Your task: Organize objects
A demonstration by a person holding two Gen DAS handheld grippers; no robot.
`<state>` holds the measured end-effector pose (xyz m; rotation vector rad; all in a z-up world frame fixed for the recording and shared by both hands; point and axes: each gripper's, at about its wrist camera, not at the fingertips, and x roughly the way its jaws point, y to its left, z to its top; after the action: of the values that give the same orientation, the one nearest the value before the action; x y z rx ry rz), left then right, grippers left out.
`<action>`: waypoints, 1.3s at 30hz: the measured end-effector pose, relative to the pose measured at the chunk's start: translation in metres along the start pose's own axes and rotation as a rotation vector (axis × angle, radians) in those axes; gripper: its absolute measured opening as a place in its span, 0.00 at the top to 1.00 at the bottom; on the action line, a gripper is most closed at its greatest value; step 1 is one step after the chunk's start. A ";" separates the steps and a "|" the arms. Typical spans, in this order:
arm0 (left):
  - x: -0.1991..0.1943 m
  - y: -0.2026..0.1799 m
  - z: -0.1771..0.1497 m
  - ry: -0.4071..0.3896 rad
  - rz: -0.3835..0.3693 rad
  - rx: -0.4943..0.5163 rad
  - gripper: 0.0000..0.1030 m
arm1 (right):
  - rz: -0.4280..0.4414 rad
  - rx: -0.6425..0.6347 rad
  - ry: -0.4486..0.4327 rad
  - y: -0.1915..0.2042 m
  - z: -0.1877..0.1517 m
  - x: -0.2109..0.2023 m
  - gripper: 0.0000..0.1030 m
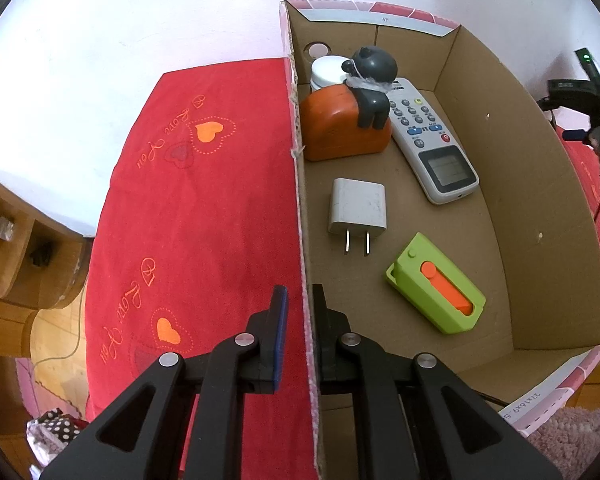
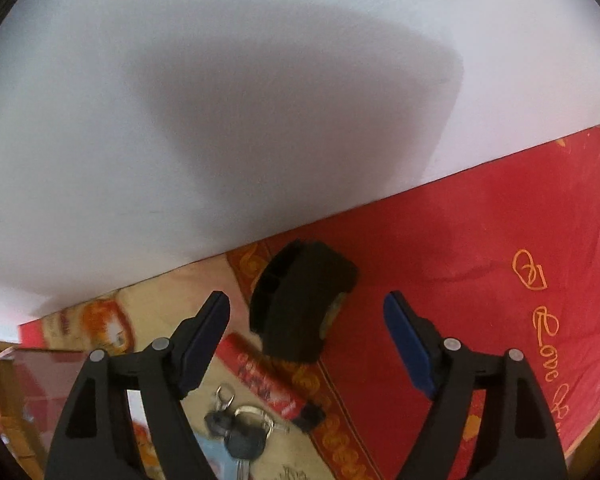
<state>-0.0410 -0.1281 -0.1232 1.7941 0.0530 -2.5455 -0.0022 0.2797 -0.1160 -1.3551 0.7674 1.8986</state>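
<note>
Cardboard box [image 1: 500, 184]: its left wall stands between the jaws of the left tongs [image 1: 300, 300], which are clamped together on that wall, one blue-padded finger outside over the red cloth [image 1: 204, 216], the other inside the box. The box rests on the cloth, top open.

Box contents, near to far from the left tongs:
- Green holder [image 1: 436, 288] with an orange slider, lying flat, just right of the inner finger.
- White plug adapter [image 1: 358, 206], prongs pointing toward the tongs, lying apart from the holder.
- Grey remote-style handset [image 1: 432, 140], lying diagonally, screen end nearer.
- Orange block [image 1: 342, 128] against the left wall, with a dark grey figure [image 1: 374, 80] seated on it.
- White round lid [image 1: 328, 72], behind the block, in the far left corner.

Right tongs [image 2: 306, 308]: the jaws stand well apart and grip nothing. A black object [image 2: 300, 304] lies on the cloth between and just beyond the fingertips, touching neither pad. Nearer, below the left finger, lie a red tube [image 2: 268, 380] and a bunch of keys [image 2: 240, 436] on a patterned cream section. A white wall [image 2: 260, 100] rises behind.
</note>
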 end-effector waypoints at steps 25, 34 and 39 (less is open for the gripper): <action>-0.002 0.005 0.001 -0.003 0.001 0.003 0.89 | 0.048 -0.102 -0.056 -0.001 -0.098 -0.057 0.50; 0.004 0.000 0.007 -0.006 0.001 0.008 0.89 | 0.141 -0.250 -0.130 0.032 -0.025 -0.086 0.50; -0.002 -0.004 0.003 -0.009 -0.003 0.014 0.89 | 0.222 -0.384 -0.154 0.086 -0.038 -0.097 0.50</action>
<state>-0.0432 -0.1247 -0.1202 1.7885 0.0373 -2.5626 -0.0268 0.1810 -0.0269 -1.3673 0.5091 2.3888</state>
